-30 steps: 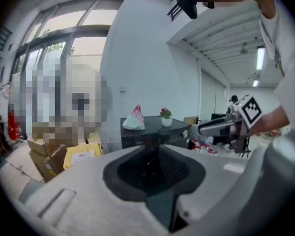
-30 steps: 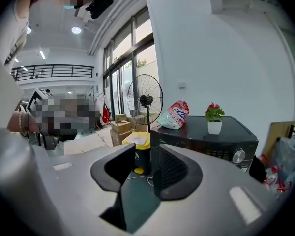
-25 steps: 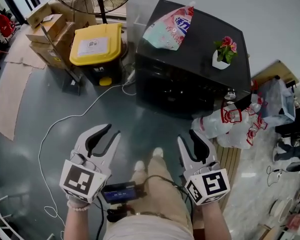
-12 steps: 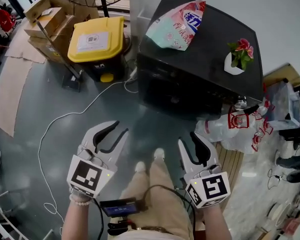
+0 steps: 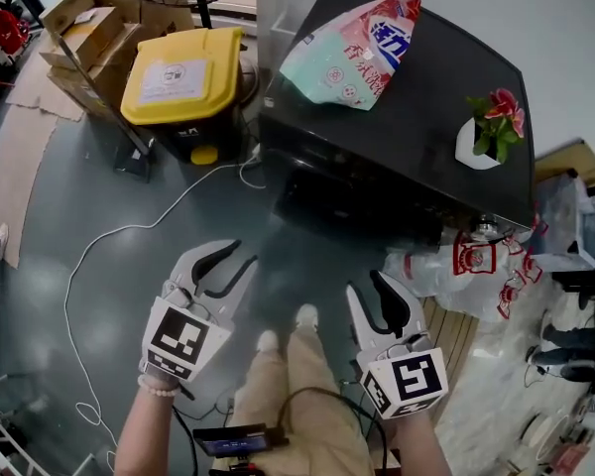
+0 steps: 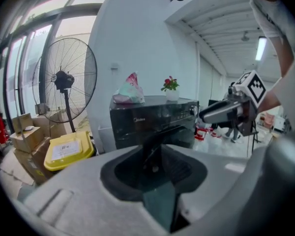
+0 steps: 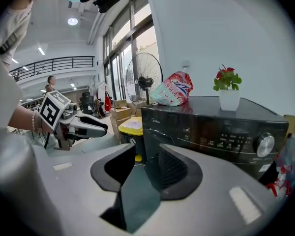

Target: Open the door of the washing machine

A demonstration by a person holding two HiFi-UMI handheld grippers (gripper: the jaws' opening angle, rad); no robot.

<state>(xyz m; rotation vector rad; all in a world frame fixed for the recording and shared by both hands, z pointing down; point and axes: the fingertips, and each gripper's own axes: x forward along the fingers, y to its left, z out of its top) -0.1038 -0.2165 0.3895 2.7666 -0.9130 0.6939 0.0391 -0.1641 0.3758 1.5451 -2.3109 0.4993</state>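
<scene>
The black front-loading washing machine (image 5: 397,157) stands ahead of me, its dark front face (image 5: 342,206) turned toward me. The door looks closed. It also fills the middle of the left gripper view (image 6: 152,119) and the right side of the right gripper view (image 7: 211,132). My left gripper (image 5: 240,256) hovers over the floor short of the machine's left front. Its jaws have just been opening and are open with nothing between them. My right gripper (image 5: 369,288) hangs beside it, also short of the machine, open and empty. Neither touches the machine.
A detergent bag (image 5: 352,53) and a potted flower (image 5: 491,132) sit on the machine's top. A yellow-lidded bin (image 5: 178,82), cardboard boxes (image 5: 79,38) and a fan stand to its left. A white cable (image 5: 129,231) crosses the floor. Plastic bags (image 5: 466,266) lie at the right.
Both grippers have sunk and drawn nearer the machine's front. The left jaws stand a little wider than before. The right jaws look unchanged.
</scene>
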